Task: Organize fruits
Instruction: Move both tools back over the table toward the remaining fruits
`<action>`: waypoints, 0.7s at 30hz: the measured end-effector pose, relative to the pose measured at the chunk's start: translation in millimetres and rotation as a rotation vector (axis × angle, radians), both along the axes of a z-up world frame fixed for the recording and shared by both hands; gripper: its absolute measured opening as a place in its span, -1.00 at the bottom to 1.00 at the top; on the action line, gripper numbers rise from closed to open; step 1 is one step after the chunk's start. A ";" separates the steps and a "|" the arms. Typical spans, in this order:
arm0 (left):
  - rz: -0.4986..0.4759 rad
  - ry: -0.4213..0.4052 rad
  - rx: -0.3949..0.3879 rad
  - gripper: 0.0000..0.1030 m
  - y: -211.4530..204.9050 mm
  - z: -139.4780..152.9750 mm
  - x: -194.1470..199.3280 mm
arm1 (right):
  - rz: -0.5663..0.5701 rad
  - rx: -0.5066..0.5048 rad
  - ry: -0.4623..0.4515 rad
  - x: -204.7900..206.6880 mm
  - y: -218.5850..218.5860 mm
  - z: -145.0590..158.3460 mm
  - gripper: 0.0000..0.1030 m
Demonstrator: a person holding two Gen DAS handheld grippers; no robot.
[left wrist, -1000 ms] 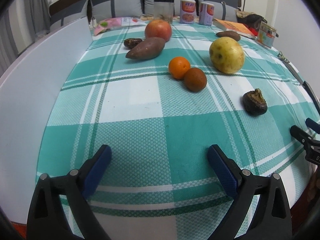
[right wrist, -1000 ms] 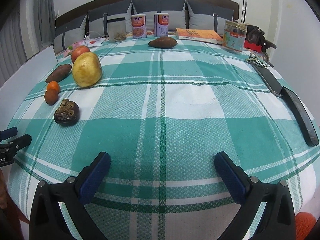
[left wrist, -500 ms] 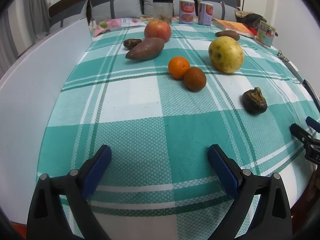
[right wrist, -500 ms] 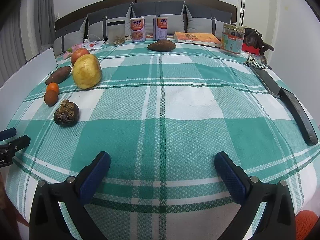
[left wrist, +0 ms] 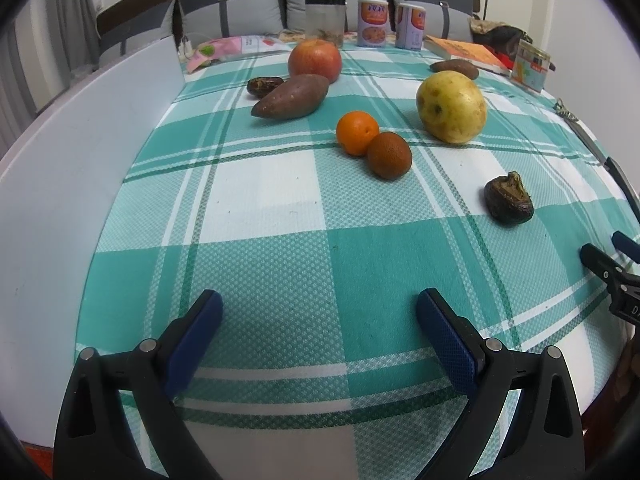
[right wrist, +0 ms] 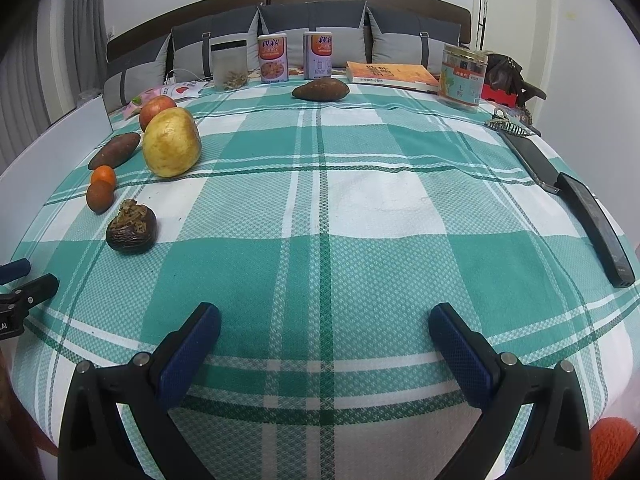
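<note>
On the green plaid tablecloth (left wrist: 280, 248) lie a red apple (left wrist: 315, 60), a sweet potato (left wrist: 292, 97), a dark date (left wrist: 264, 85), an orange (left wrist: 357, 133), a brown round fruit (left wrist: 389, 155), a large yellow pear (left wrist: 451, 107) and a dark wrinkled fruit (left wrist: 508, 200). A second sweet potato (right wrist: 321, 90) lies at the far side. My left gripper (left wrist: 320, 320) is open and empty near the front edge. My right gripper (right wrist: 325, 334) is open and empty, right of the wrinkled fruit (right wrist: 131, 227).
A white board (left wrist: 60, 184) stands along the left edge. Two cans (right wrist: 273, 59), a clear jar (right wrist: 229, 65), a book (right wrist: 390, 76) and a labelled jar (right wrist: 460, 76) stand at the back. A black knife (right wrist: 576, 204) lies at the right.
Both grippers have shifted very slightly; the fruits have not moved and both grippers stay open.
</note>
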State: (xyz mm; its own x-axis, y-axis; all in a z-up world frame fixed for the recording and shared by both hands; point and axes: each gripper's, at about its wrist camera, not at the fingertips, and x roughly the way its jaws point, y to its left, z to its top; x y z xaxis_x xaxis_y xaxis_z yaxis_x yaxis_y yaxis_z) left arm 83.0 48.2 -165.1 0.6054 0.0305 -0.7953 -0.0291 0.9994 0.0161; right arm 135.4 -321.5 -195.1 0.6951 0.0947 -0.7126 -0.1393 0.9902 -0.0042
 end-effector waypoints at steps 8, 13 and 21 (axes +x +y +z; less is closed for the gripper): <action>-0.006 -0.003 -0.005 0.92 0.9 -1.0 -2.5 | -0.007 0.000 0.007 0.0 0.2 0.1 1.00; -0.059 0.052 -0.032 0.92 6.2 2.6 1.2 | -0.006 0.000 0.007 0.0 0.1 0.1 1.00; -0.084 0.128 -0.153 0.91 47.7 59.7 92.4 | -0.006 0.000 0.009 0.0 -0.1 0.2 1.00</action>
State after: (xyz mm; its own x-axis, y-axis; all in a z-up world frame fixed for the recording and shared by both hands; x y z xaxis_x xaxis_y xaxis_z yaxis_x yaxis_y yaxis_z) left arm 175.4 95.9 -105.4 0.4945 -0.1433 -0.8573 0.0474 0.9893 -0.1380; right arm 135.4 -321.6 -195.0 0.6893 0.0909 -0.7187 -0.1336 0.9910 -0.0028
